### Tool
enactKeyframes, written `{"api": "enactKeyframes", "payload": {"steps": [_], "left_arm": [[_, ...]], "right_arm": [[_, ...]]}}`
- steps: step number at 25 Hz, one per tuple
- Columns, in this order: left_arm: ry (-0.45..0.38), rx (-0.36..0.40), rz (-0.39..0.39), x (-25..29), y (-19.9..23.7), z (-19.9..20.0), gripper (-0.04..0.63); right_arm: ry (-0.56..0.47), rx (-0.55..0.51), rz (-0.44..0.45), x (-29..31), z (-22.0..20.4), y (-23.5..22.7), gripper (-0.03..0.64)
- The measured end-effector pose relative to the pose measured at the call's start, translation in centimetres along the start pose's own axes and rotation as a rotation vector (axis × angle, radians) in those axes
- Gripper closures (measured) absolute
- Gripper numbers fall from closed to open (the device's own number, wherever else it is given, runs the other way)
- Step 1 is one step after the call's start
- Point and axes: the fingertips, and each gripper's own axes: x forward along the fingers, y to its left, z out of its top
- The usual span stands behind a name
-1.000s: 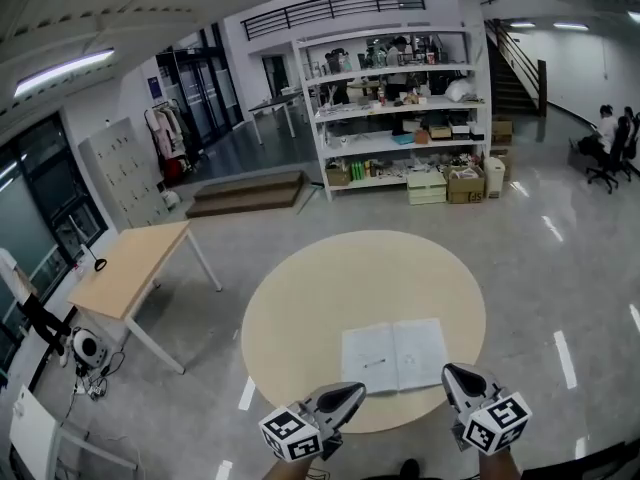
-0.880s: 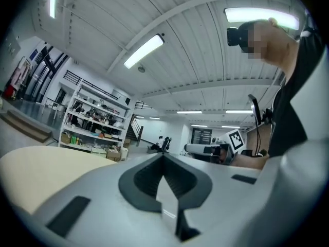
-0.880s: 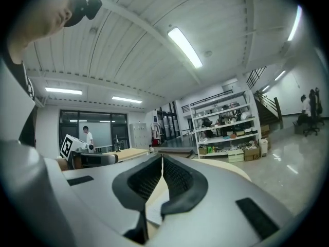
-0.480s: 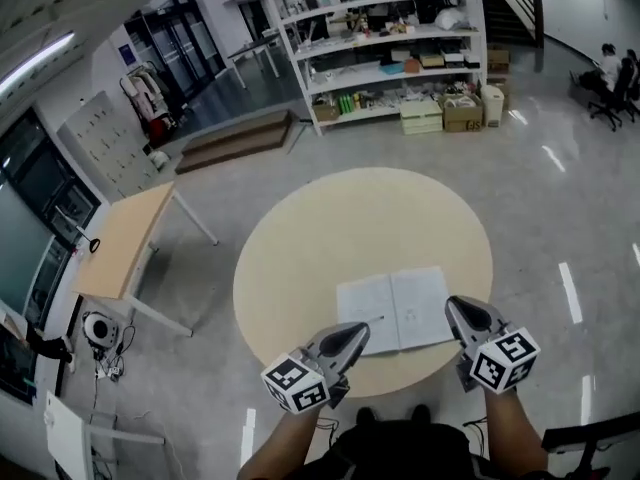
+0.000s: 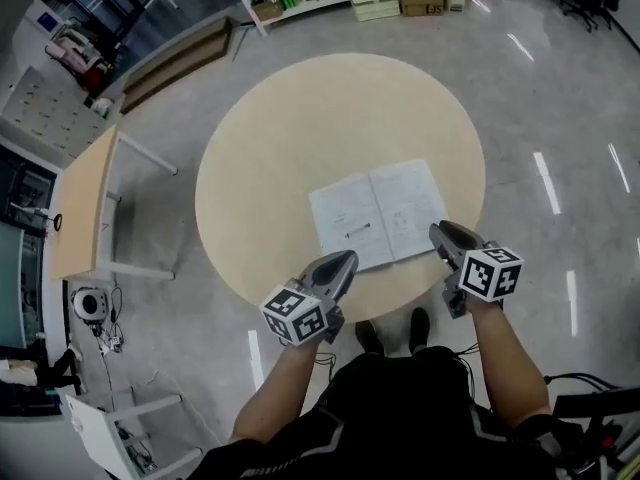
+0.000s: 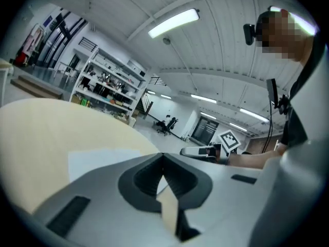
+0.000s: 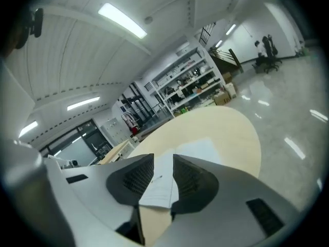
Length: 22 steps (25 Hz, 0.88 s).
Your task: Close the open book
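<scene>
Left gripper closed, right gripper opening

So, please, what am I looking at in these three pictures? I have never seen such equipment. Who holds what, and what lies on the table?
There is no robot here. A person holds one tool in each hand. One picture comes from a camera on the person's head, looking down. The other two come from cameras riding on each tool. On the round table lies an open book with a pen on one page. The left hand-held gripper is shut and empty. The right hand-held gripper has just been opening. The book's corner shows through its gap, but it grips nothing.
</scene>
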Motion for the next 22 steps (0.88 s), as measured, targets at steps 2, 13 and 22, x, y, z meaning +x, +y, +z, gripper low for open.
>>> {"api": "enactKeyframes", "payload": {"steps": [2, 13, 22], "left_arm": [[0.047, -0.048, 0.002, 0.8, 0.9, -2.7, 0.598], [0.239, -0.052, 0.020, 3.2, 4.0, -11.7, 0.598], [0.260, -0.045, -0.019, 2.5, 3.0, -12.1, 0.598]], "right_arm": [[0.025, 0.111, -0.012, 0.8, -2.4, -1.4, 0.507], [0.136, 0.460, -0.150, 3.2, -13.6, -6.3, 0.425], [0.128, 0.662, -0.116, 5.3, -14.8, -5.6, 0.425]]}}
